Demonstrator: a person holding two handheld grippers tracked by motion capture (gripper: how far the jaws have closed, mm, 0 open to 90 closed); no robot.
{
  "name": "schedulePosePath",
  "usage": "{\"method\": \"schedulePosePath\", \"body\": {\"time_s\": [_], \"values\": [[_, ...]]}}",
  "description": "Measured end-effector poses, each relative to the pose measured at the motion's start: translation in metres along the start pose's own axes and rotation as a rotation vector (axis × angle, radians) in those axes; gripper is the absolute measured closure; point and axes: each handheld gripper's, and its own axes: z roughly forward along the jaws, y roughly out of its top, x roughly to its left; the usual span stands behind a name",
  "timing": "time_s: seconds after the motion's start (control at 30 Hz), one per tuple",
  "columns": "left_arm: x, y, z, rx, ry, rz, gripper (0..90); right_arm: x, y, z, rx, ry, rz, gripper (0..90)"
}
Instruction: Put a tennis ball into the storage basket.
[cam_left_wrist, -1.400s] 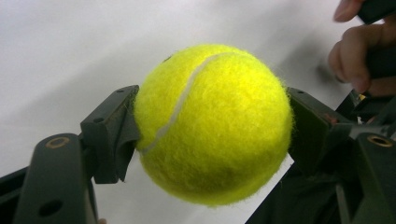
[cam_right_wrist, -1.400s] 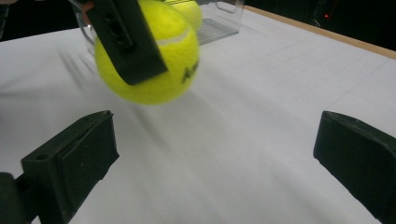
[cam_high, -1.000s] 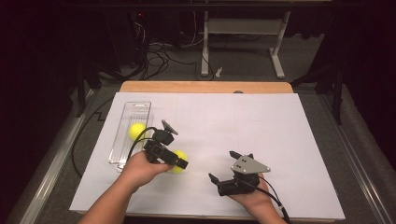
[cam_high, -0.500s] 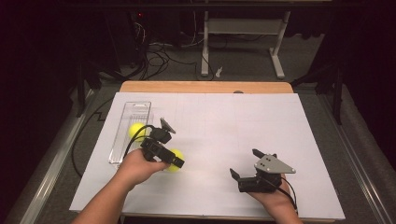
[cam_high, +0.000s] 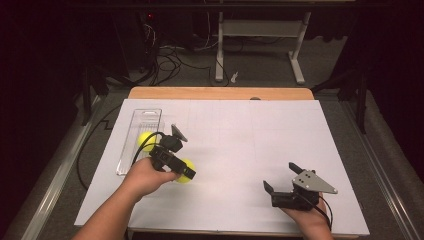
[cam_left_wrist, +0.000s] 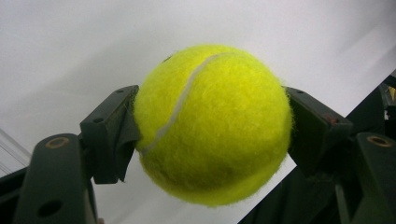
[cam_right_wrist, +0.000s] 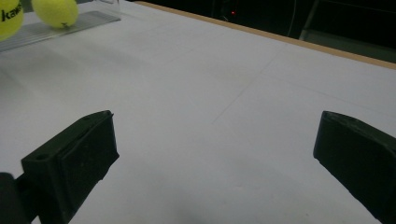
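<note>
Between your left tongs (cam_left_wrist: 205, 135) sits a fuzzy yellow-green tennis ball (cam_left_wrist: 215, 123), pads pressed into its felt on both sides, its white curved seam running up and to the right. It is held over the white paper-covered table (cam_high: 240, 145), just beside the clear plastic tray (cam_high: 145, 122) holding a second tennis ball (cam_high: 146, 140). Your right tongs (cam_high: 282, 177) stand wide apart, holding nothing.

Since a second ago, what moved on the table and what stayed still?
The right gripper, jaws open and empty, slid toward the right edge of the white paper-covered table. The left gripper stayed put, still clamped on its fuzzy yellow tennis ball. The second yellow tennis ball still sits in the clear plastic tray.
</note>
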Motion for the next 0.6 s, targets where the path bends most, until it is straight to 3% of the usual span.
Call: {"method": "schedulePosePath", "body": {"time_s": [0.1, 0.27, 0.6], "values": [[0.001, 0.001, -0.001, 0.004, -0.001, -0.002, 26.7, -0.005, -0.001, -0.005, -0.024, -0.012, 0.030, 0.3], [0.004, 0.003, -0.004, 0.004, 0.000, -0.019, 26.7, -0.009, -0.002, -0.008, -0.041, -0.021, 0.038, 0.3], [0.008, 0.009, -0.014, 0.005, 0.038, -0.005, 26.8, -0.013, -0.004, -0.010, -0.060, -0.018, 0.072, 0.3]]}}
